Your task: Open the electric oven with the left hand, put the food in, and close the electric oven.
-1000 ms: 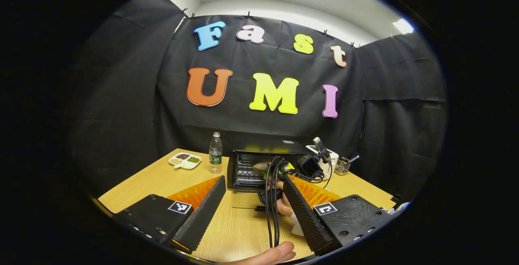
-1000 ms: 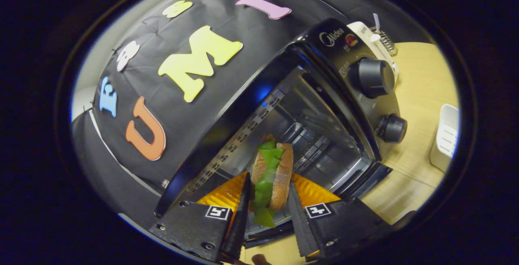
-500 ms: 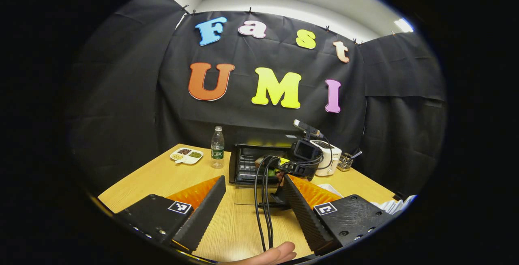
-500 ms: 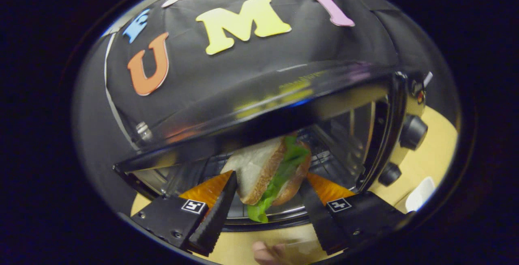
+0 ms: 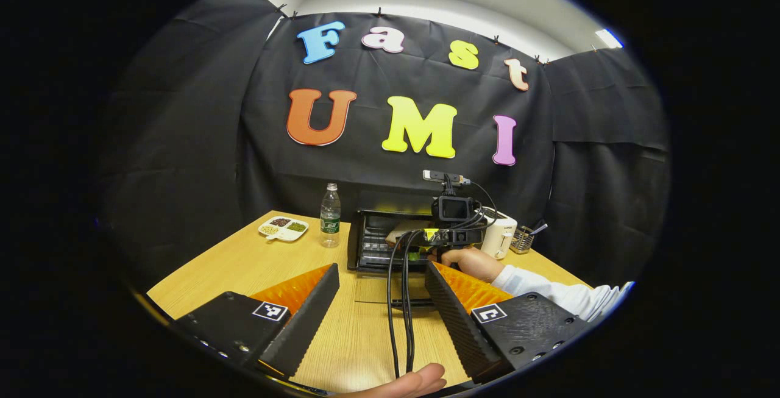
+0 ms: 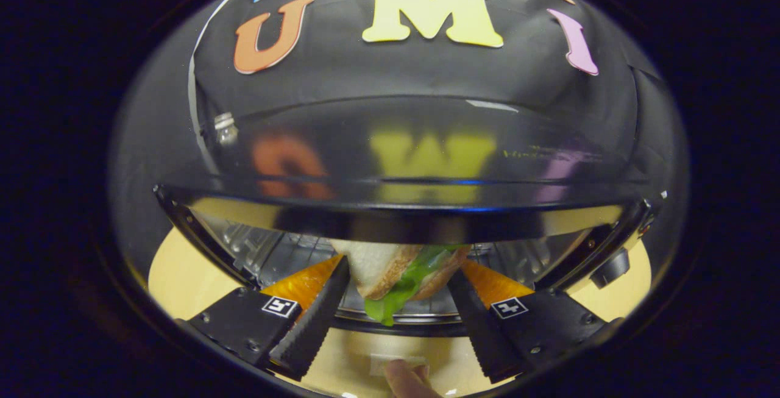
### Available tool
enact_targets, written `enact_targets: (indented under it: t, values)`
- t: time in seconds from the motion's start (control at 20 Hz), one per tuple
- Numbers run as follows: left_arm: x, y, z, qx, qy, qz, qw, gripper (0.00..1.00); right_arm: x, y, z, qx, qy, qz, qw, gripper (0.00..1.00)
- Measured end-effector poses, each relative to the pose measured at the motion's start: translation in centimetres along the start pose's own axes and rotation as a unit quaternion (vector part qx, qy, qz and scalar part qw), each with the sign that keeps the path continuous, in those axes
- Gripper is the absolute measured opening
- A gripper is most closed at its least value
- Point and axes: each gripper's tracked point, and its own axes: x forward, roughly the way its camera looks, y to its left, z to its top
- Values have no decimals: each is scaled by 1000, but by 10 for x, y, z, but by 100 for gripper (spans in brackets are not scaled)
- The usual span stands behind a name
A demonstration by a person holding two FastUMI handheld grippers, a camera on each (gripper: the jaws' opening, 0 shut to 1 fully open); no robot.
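The black electric oven [image 5: 370, 241] stands at the back of the wooden table, its glass door [image 5: 373, 293] folded down flat. In the right gripper view its shiny top [image 6: 420, 160] looms close. A sandwich [image 6: 390, 259] with green lettuce sits in the oven mouth over the wire rack, between the spread fingers of my right gripper [image 6: 400, 267], which is open. In the left gripper view my right gripper [image 5: 434, 244] is at the oven opening, held by a hand [image 5: 469, 261]. My left gripper [image 5: 381, 270] hangs open over the table, well short of the oven, holding nothing.
A water bottle [image 5: 329, 222] and a divided snack plate [image 5: 283, 228] stand left of the oven. A white appliance [image 5: 501, 237] and a utensil holder [image 5: 523, 241] stand to its right. Black cables [image 5: 399, 312] trail across the table toward me.
The right gripper rolled level and pushed the sandwich into the oven mouth; its fingers spread wider around it. The left gripper drew back slightly.
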Motion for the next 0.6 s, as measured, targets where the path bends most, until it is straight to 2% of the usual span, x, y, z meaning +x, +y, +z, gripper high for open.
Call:
enact_targets:
  t: [0.05, 0.15, 0.2, 0.35, 0.5, 0.6]
  values:
    - [0, 1, 1, 0, 0, 0, 1000, 81, -1, 0, 1, -6, 0, 2, 1000, 100]
    - [0, 0, 0, 2, -1, 1, 1000, 81, -8, -1, -4, -10, 16, 3, 1000, 100]
    - [0, 0, 0, 3, 0, 1, 1000, 94, -10, 1, -12, -4, 33, 11, 999, 100]
    - [0, 0, -2, 5, 1, 1, 1000, 94, -19, 8, -28, 5, 69, 37, 997, 99]
    - [0, 6, -6, 15, 6, 5, 1000, 94, -37, 10, -32, 8, 63, 55, 996, 100]
    - [1, 21, -6, 14, 6, 22, 1000, 94, -51, 11, -39, 17, 66, 73, 995, 100]
